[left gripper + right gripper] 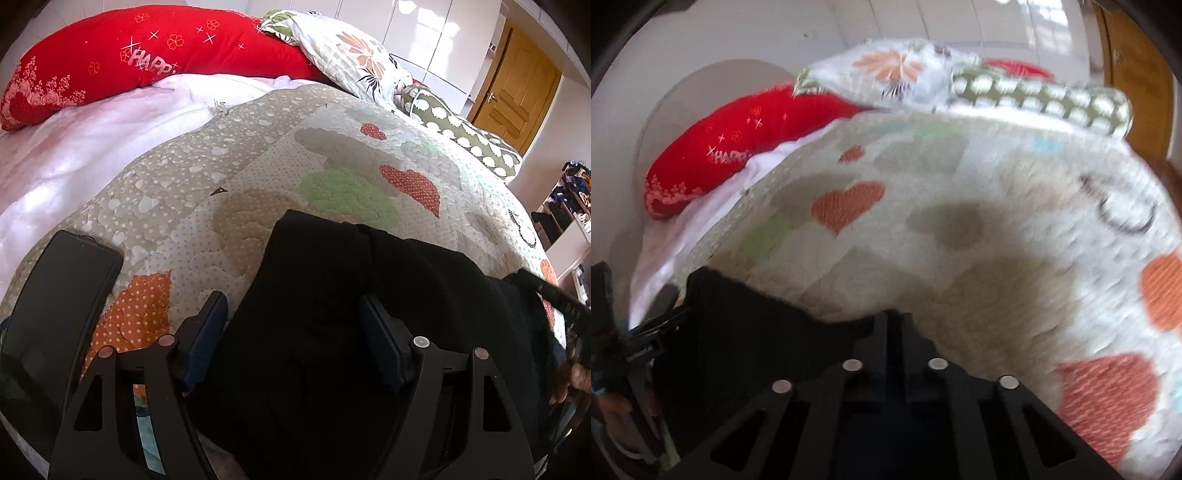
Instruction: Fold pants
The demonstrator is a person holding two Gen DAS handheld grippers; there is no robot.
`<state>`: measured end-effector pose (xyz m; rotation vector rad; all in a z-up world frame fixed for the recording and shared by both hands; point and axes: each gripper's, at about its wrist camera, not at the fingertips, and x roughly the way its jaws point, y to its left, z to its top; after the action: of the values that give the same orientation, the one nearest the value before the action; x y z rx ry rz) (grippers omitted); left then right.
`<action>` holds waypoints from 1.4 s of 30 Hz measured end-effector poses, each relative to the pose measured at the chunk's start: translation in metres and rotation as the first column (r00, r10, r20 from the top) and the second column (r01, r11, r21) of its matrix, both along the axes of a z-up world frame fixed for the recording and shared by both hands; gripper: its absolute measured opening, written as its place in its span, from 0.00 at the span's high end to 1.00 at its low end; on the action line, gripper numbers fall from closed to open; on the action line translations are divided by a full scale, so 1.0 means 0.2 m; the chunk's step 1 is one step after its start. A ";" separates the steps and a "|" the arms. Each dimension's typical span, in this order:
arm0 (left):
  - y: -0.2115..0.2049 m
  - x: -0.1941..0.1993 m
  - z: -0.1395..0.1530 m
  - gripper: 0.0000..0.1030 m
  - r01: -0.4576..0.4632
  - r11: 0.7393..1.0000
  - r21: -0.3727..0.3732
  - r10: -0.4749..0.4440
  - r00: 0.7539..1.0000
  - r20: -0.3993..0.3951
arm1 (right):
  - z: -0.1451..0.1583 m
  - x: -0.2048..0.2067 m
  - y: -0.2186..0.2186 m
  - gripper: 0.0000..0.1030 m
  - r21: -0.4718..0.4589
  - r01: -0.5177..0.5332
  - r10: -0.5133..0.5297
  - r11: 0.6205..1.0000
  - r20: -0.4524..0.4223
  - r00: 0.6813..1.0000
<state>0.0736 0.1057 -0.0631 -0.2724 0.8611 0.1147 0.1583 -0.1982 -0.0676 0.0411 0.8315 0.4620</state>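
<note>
Black pants (332, 280) lie bunched on the patchwork quilt (258, 147) near the bed's front edge. My left gripper (293, 314) is open, its fingers set wide on either side of the pants' left part, just above the cloth. In the blurred right wrist view my right gripper (892, 325) has its fingers pressed together on the pants' right edge (757, 332). The right gripper's body shows at the right rim of the left wrist view (569, 321).
A dark phone (62, 295) lies on the quilt left of the pants. A red pillow (147, 51), floral pillow (351, 48) and green bolster (465, 136) line the bed's head. A white blanket (74, 147) covers the left side. A wooden door (517, 88) stands at the right.
</note>
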 end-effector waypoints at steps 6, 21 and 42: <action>0.00 0.00 0.00 0.25 -0.004 1.000 0.007 0.004 1.000 0.002 | -0.12 0.08 -0.07 0.99 -0.018 0.095 -0.096 0.995 -0.056 0.994; -0.11 -0.08 0.10 0.25 0.017 0.990 0.138 -0.023 0.999 0.045 | 0.05 -0.32 -0.15 0.50 0.100 0.097 -0.092 0.990 -0.050 0.994; -0.63 -0.26 0.18 0.25 0.251 0.961 0.119 -0.261 0.963 0.070 | -0.03 -0.94 -0.89 0.51 0.036 0.433 -0.433 0.901 -0.011 0.901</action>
<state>0.0217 -0.0200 -0.0279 -0.0611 0.7954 -0.0911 -0.0304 -0.3755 -0.0730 0.2576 0.7884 0.0553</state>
